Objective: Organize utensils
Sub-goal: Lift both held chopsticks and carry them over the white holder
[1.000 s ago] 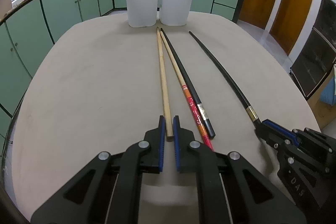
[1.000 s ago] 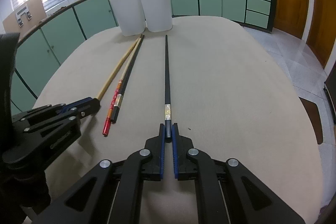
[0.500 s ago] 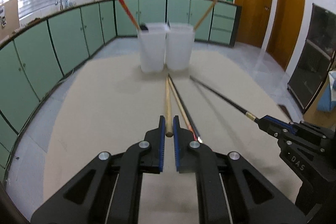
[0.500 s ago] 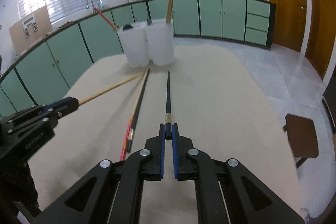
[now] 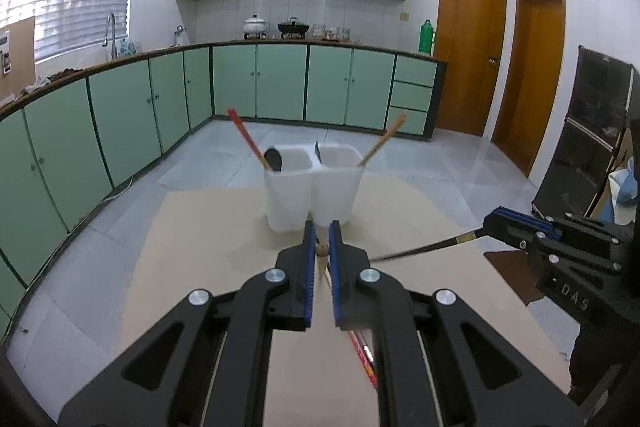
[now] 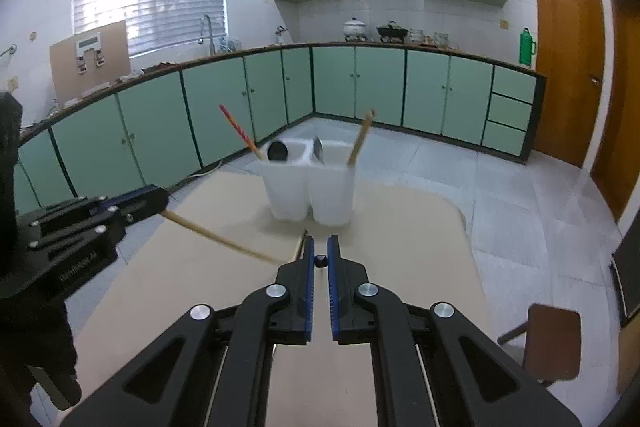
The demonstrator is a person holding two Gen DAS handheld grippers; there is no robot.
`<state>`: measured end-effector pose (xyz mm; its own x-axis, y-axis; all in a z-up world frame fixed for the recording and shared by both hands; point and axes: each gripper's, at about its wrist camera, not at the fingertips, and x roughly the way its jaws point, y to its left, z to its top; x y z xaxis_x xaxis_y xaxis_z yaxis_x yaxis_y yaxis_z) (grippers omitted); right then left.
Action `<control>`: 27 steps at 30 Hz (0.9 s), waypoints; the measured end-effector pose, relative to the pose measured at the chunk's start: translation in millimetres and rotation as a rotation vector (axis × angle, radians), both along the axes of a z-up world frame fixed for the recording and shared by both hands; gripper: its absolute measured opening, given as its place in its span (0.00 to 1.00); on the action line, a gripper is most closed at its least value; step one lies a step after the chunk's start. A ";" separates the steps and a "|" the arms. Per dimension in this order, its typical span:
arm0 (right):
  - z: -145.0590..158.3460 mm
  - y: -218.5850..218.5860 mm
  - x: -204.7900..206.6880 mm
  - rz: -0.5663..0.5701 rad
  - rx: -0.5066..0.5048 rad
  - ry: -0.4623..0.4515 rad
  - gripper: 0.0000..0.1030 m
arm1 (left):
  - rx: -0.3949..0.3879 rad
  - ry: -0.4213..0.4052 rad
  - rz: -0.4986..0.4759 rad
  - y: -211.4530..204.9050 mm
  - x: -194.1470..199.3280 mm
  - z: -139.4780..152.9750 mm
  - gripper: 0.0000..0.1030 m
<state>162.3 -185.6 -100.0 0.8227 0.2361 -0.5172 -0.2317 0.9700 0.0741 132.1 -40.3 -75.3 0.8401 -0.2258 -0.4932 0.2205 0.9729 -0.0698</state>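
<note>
On the beige, matte tabletop (image 5: 208, 235) stand two white, translucent plastic holders (image 5: 314, 193), tall tubs with rounded corners, touching side by side near the far edge. Each holds one slanted chopstick: a red patterned one (image 5: 246, 139) leans left out of the left tub, beside a dark rounded utensil end (image 5: 273, 159), and a pale wooden one (image 5: 382, 141) leans right out of the right tub.

Two more chopsticks are held up off the table. The left gripper (image 5: 321, 251), black with ribbed blue pads, is clamped on the blunt end of a round, pale wooden chopstick (image 6: 216, 237); in the right wrist view its shaft slants down and away from the jaws, blurred. The right gripper (image 6: 321, 259), of the same build, is pinched tight on a slim black lacquered chopstick (image 5: 424, 247) with a gold band near its held end; only its dark square end shows between the pads in its own camera. Both pairs of jaws stand nearly together, parted only by the stick each grips.

Below the left gripper, two further sticks lie on the table, a red patterned chopstick (image 5: 362, 353) and a dark one just beside it, largely hidden by the gripper body.

Behind runs a curved row of glossy mint-green cabinets (image 6: 224, 99).
</note>
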 end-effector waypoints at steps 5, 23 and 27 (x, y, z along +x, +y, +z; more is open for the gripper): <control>20.6 5.4 19.6 0.044 -0.001 0.014 0.06 | -0.022 -0.006 -0.021 2.0 8.2 14.6 0.06; 99.2 6.5 59.8 0.141 0.032 -0.057 0.06 | -0.053 -0.076 -0.083 -1.3 38.4 62.3 0.06; 129.1 4.6 74.1 0.127 0.042 -0.129 0.06 | -0.049 -0.148 -0.073 -5.5 51.4 90.0 0.06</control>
<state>236.4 -181.0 29.2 0.8438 0.3616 -0.3966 -0.3627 0.9289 0.0753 183.5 -45.7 14.7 0.8831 -0.3101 -0.3522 0.3023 0.9500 -0.0785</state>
